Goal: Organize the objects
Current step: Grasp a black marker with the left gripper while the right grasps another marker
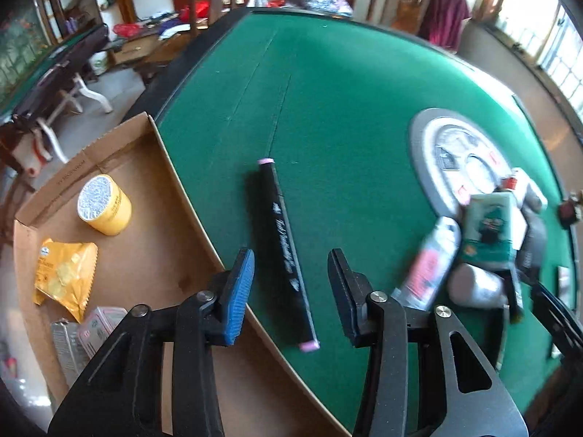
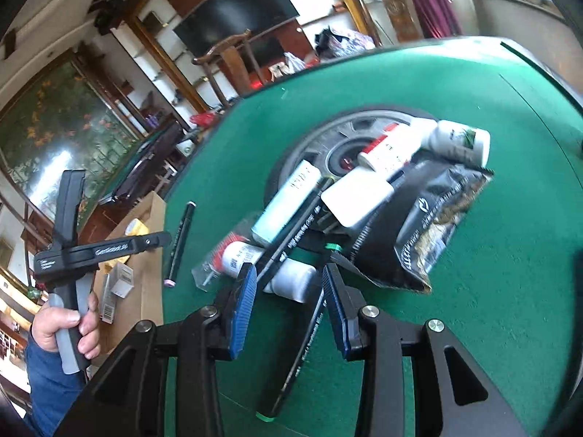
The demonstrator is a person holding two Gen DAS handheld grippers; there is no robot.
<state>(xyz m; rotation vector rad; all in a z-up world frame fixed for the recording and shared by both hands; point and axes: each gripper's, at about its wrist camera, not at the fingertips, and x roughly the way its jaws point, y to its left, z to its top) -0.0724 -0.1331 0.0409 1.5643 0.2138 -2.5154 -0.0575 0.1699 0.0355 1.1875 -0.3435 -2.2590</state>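
Sorted items, a yellow tin point(image 1: 105, 204) and snack packet point(image 1: 65, 273), lie in the cardboard box point(image 1: 153, 251) at lower left, apparently the collecting place. The left gripper point(image 1: 289, 291) hangs partly open and empty over the pink-capped marker point(image 1: 286, 255) at centre. The right gripper point(image 2: 288, 313) straddles a green-capped marker point(image 2: 291, 364), seemingly without pinching it; blur obscures this.

Green felt table point(image 1: 346, 83); black marker point(image 1: 282, 251) with pink caps; yellow tin point(image 1: 105, 205) in brown cardboard box point(image 1: 153, 255).
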